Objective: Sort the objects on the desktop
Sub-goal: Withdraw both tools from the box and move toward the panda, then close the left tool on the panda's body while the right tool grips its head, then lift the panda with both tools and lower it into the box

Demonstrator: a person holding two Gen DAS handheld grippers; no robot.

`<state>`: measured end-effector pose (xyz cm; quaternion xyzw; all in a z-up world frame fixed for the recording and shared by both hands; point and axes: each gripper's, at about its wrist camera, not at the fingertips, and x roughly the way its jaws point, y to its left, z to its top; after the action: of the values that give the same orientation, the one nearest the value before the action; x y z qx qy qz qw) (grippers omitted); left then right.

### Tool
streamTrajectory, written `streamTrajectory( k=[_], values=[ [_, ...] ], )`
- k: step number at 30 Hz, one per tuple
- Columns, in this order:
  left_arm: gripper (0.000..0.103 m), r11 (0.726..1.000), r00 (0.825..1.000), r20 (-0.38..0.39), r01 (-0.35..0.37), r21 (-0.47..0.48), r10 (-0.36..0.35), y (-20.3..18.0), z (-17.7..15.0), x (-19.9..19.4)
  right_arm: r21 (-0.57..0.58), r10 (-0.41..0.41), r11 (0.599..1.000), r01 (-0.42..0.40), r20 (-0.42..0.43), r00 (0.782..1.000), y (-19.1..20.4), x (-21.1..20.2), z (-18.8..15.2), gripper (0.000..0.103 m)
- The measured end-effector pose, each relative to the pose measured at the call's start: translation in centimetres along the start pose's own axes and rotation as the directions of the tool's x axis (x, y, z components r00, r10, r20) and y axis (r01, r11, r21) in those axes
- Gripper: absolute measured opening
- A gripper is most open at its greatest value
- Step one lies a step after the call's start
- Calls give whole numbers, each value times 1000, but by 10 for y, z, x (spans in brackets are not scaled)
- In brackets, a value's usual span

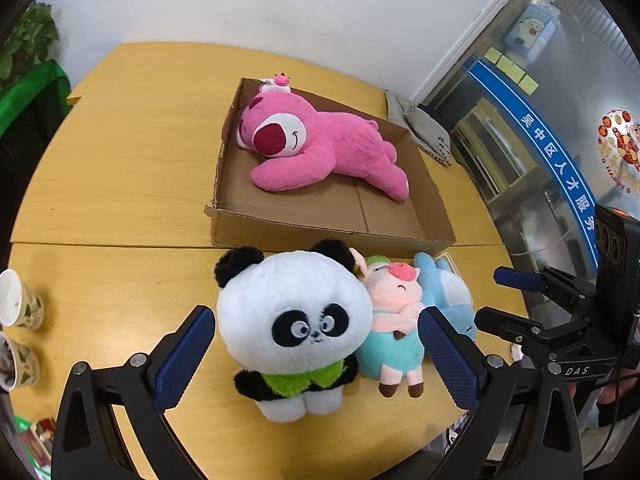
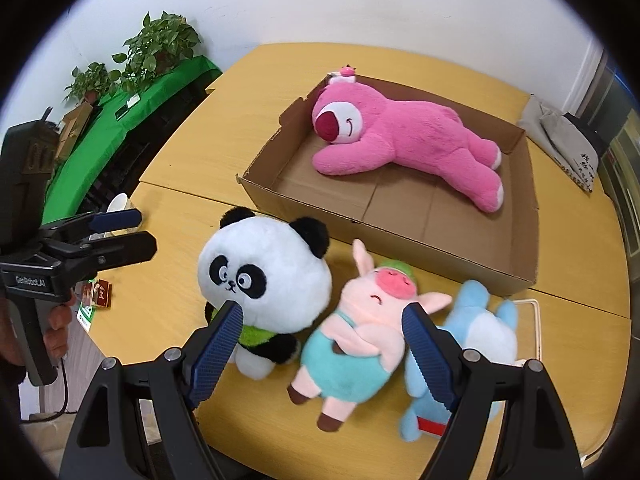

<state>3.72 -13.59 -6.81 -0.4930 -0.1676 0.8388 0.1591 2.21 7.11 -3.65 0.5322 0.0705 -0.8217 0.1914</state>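
Observation:
A pink plush bear lies in a shallow cardboard box at the table's middle. In front of the box stand a panda plush, a pink pig plush in teal overalls and a light blue plush. My left gripper is open, its fingers on either side of the panda and pig, not touching. My right gripper is open around the pig. Each gripper also shows in the other view: the right, the left.
Paper cups stand at the table's left edge, with small packets near them. A grey bag lies beyond the box at the right. Potted plants on a green-covered shelf stand left. A glass wall is at the right.

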Motion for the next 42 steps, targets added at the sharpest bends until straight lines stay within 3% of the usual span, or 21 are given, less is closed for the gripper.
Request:
streamTrajectory(
  k=[7, 12, 16, 21, 25, 29, 30, 34, 38, 42],
  values=[
    [103, 997, 995, -56, 83, 8, -83, 29, 7, 26, -39, 84, 996, -85, -33, 996, 12, 32, 7, 82],
    [103, 986, 979, -111, 167, -30, -169, 53, 8, 61, -130, 142, 980, -151, -77, 987, 26, 76, 7, 82],
    [103, 977, 967, -150, 193, -87, -204, 73, 6, 94, -170, 174, 966, -193, -119, 978, 34, 113, 5, 82],
    [102, 966, 956, -171, 218, -138, -240, 89, 0, 122, -231, 188, 950, -208, -107, 976, 46, 147, 8, 87],
    [94, 956, 946, -180, 242, -166, -271, 94, -3, 132, -217, 195, 953, -213, -100, 976, 38, 168, 13, 94],
    [85, 957, 945, -190, 239, -162, -268, 92, -4, 129, -109, 274, 951, -291, -144, 951, 22, 181, 10, 98],
    [83, 961, 945, -196, 234, -150, -261, 91, -4, 128, -115, 286, 946, -304, -149, 947, 22, 180, 9, 96],
    [75, 965, 955, -184, 205, -162, -233, 89, -3, 114, -86, 356, 925, -370, -139, 924, 21, 173, 11, 71],
    [71, 975, 967, -145, 196, -101, -209, 68, 16, 73, -84, 397, 913, -399, -40, 917, 18, 135, 14, 66],
    [71, 977, 974, -72, 215, -3, -214, 33, 54, 26, -107, 400, 915, -388, 129, 907, 4, 71, 40, 66]
  ],
)
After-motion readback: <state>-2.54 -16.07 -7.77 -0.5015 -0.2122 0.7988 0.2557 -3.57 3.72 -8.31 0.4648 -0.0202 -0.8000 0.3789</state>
